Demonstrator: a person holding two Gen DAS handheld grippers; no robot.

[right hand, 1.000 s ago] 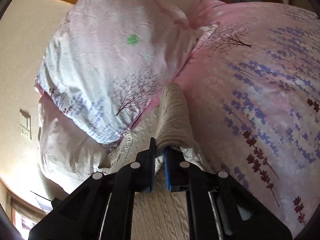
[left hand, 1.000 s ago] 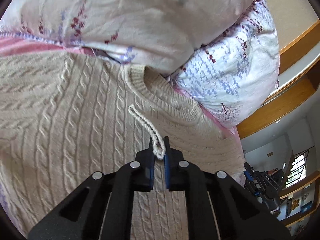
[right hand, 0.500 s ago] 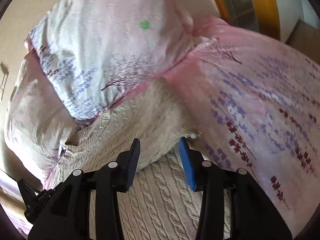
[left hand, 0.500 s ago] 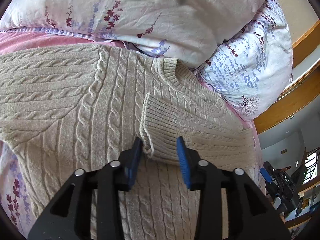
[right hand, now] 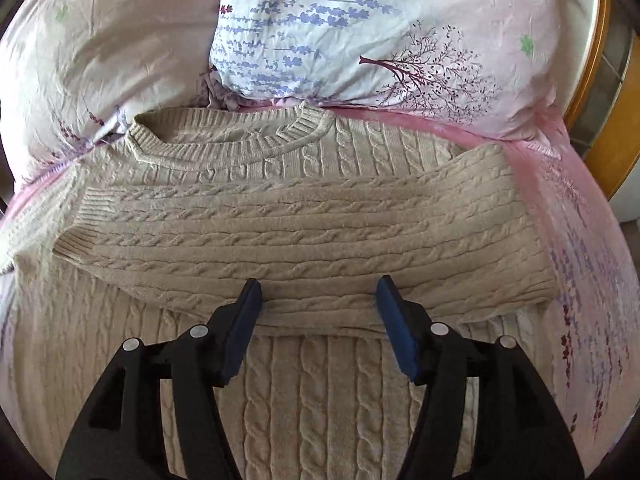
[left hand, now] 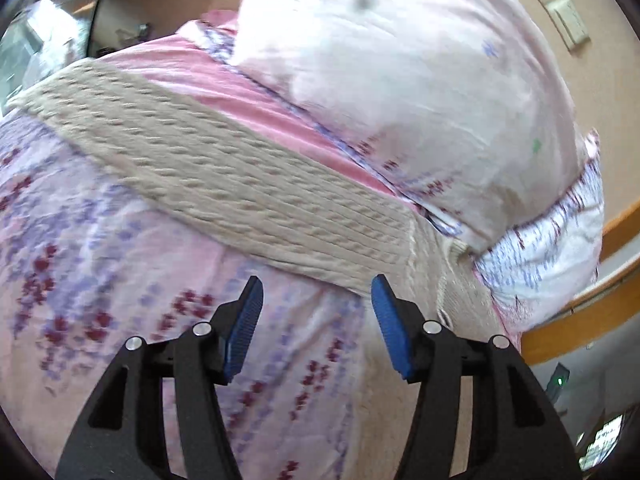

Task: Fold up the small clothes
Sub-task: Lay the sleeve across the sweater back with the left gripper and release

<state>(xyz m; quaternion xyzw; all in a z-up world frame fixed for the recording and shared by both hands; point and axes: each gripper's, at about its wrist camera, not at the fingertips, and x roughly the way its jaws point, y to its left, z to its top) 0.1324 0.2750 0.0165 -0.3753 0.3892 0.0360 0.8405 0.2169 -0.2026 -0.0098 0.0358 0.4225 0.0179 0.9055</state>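
Seeing no readable writing; my left gripper [left hand: 316, 320] and right gripper [right hand: 318, 320] are opening, empty, having released the sweater [right hand: 304, 236] sleeves.

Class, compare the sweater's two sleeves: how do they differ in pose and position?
The right sleeve lies folded across the sweater's chest, below the collar; the left sleeve stretches straight out over the floral bedsheet, unfolded. One rests on knit, the other on sheet. Both are beige cable-knit.

A bedroom in a home: a bed with a pink floral sheet [right hand: 580, 216], two plump floral pillows [right hand: 360, 28] stacked at its head, a wall switch plate [left hand: 560, 12] above them, wooden trim [left hand: 580, 320] beside the bed
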